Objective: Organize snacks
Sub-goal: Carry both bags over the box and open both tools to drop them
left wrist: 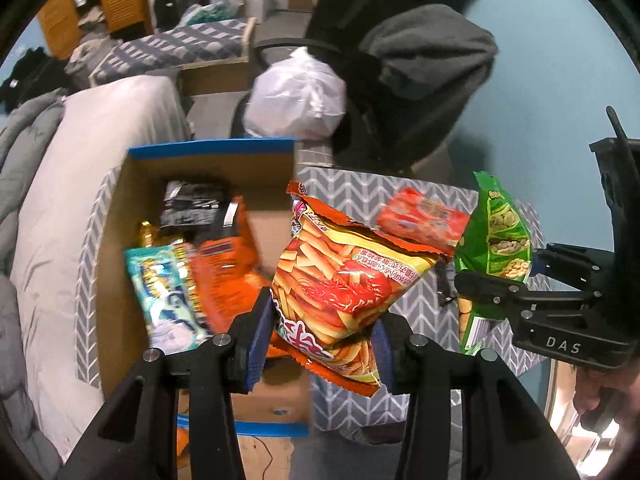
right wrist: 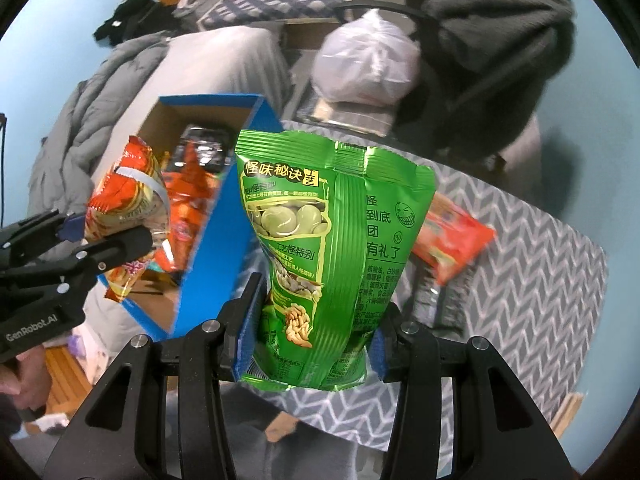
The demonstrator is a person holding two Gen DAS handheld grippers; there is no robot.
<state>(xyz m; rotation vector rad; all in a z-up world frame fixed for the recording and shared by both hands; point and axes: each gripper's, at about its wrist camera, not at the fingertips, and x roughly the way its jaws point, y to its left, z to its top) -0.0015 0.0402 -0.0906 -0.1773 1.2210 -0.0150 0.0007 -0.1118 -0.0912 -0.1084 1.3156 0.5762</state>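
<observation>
Jaws of the left gripper (left wrist: 324,344) pinch an orange chip bag (left wrist: 344,280) beside the blue cardboard box (left wrist: 208,152); the right gripper (right wrist: 310,344) clamps a green nut bag (right wrist: 328,248) above the table (right wrist: 532,264).

My left gripper (left wrist: 324,344) has its blue pads clamped on an orange bag of stick snacks (left wrist: 340,280), held above the near edge of the blue-rimmed cardboard box (left wrist: 212,148). To the right, my right gripper (left wrist: 492,280) grips a green snack bag (left wrist: 500,232). A red packet (left wrist: 424,216) lies on the chevron cloth (left wrist: 360,188).
</observation>
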